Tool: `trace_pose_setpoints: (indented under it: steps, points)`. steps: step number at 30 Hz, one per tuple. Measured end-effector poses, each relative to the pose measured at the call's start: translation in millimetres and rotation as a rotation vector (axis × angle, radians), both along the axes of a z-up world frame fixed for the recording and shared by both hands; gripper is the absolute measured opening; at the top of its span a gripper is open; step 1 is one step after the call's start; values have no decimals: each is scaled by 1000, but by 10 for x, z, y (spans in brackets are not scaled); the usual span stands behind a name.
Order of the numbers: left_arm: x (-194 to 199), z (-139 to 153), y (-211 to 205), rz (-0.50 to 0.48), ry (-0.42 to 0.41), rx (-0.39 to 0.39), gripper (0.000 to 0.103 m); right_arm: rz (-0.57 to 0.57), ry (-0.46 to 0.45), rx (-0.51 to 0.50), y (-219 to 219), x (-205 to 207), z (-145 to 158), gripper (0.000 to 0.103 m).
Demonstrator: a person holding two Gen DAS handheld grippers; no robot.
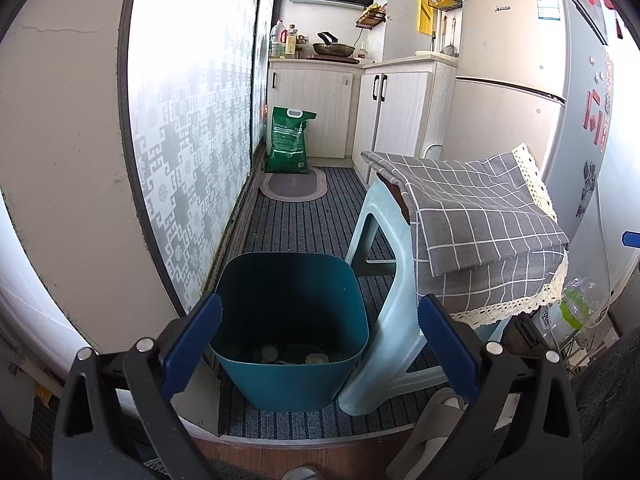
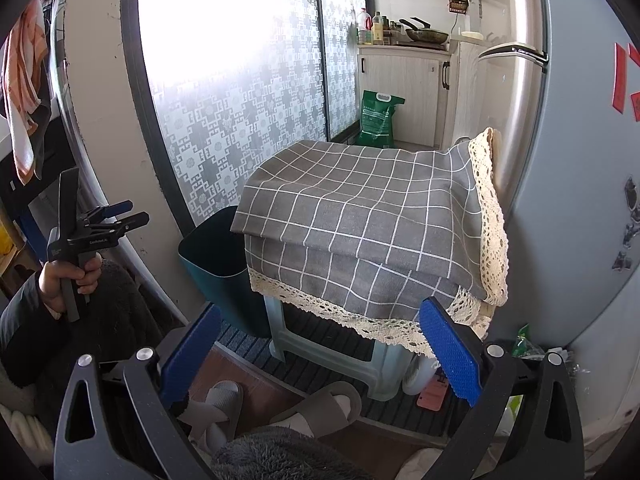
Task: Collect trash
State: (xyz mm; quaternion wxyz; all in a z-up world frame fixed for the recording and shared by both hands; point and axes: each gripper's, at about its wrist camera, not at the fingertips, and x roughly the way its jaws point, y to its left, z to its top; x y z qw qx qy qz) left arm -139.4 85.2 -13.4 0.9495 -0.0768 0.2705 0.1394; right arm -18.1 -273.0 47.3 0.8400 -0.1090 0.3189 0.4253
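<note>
A teal bin [image 1: 292, 332] stands on the striped mat beside a pale blue stool [image 1: 384, 320]; several bits of trash [image 1: 292, 356] lie at its bottom. My left gripper [image 1: 320, 304] hovers open just above and before the bin's rim, holding nothing. The right wrist view shows that same left gripper [image 2: 116, 216] in a person's hand [image 2: 68, 276]. My right gripper [image 2: 320, 312] is open and empty, facing the stool's grey checked cloth [image 2: 360, 220], with the bin [image 2: 212, 248] to its left. A crumpled green-and-clear wrapper [image 2: 524, 340] lies by the fridge, right of the stool.
A fridge [image 2: 580, 200] walls off the right side and a patterned sliding door [image 1: 192, 140] the left. Grey slippers [image 2: 320, 404] sit at the mat's near edge. Under the stool are a white bottle [image 2: 416, 376] and a pink card [image 2: 430, 398]. A green sack [image 1: 290, 140] leans on far cabinets.
</note>
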Motion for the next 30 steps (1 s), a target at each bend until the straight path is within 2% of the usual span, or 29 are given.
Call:
trace_pose_setpoints:
  steps: [30]
  points:
    - [-11, -8, 7, -7, 3, -2, 100, 11, 3, -17, 0, -33, -41, 100]
